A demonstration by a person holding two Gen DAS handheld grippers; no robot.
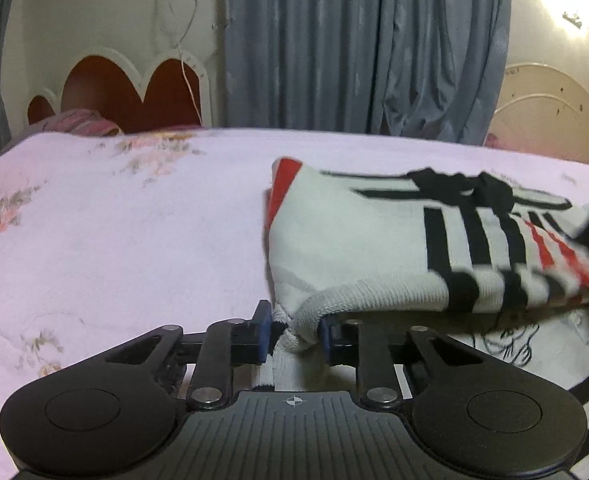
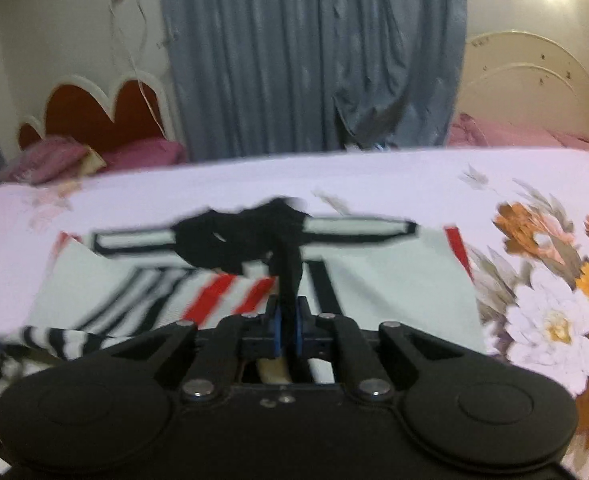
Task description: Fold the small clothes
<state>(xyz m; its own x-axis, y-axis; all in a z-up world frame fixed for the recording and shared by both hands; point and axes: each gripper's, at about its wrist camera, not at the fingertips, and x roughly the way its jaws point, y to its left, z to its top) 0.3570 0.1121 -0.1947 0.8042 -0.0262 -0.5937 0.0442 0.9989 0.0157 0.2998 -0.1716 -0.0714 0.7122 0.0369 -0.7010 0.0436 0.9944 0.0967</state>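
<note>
Left gripper (image 1: 293, 334): clamped on bunched white hem of shirt (image 1: 358, 240). Right gripper (image 2: 287, 328): pinched on black strip of same shirt. Shirt: white, black and red stripes, partly lifted over floral bedspread (image 1: 114, 240), near edge raised. Handling advice: carry both held edges level and together; lay fold flat before releasing.

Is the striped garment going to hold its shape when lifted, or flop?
Likely flop: the garment bunches where the left gripper pinches its white hem, and sags past it. Its black strap hangs limp from the right gripper. Probably light, since small pinches hold it up. Pushed across the bedsheet, it would probably wrinkle rather than slide.
</note>
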